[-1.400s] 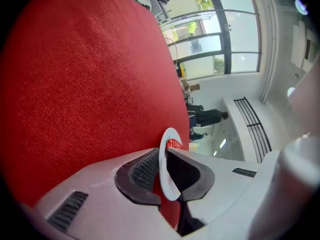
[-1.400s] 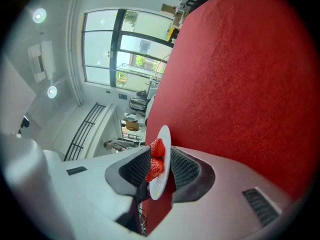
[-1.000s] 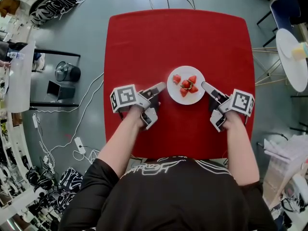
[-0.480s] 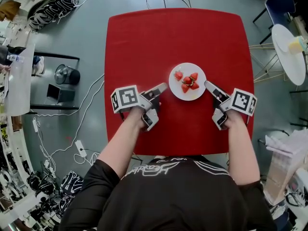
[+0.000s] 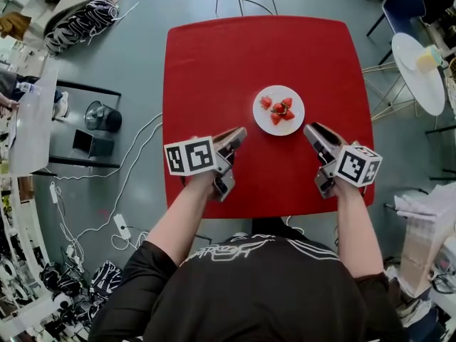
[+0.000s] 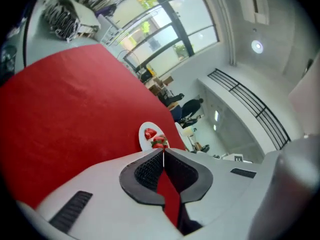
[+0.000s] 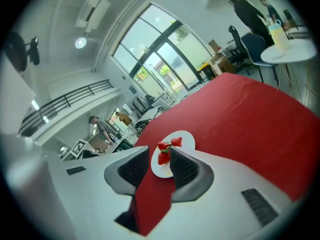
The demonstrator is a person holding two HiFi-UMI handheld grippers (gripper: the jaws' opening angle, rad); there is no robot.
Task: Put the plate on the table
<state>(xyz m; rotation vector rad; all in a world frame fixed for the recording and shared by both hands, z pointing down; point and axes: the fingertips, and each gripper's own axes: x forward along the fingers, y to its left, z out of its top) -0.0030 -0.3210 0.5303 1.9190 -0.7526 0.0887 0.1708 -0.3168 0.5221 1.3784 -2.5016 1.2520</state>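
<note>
A square table [image 5: 214,63] with softly rounded corners fills the middle of the head view, its whole top a plain, even red with no pattern. One thing lies directly on it: a small round white plate [image 5: 279,127], set flat close to the middle of the top and a touch right of centre (well clear of every edge). On the plate a few red strawberries [image 5: 278,108] sit clustered together at its middle, some showing green tops, with white rim around them.
</note>
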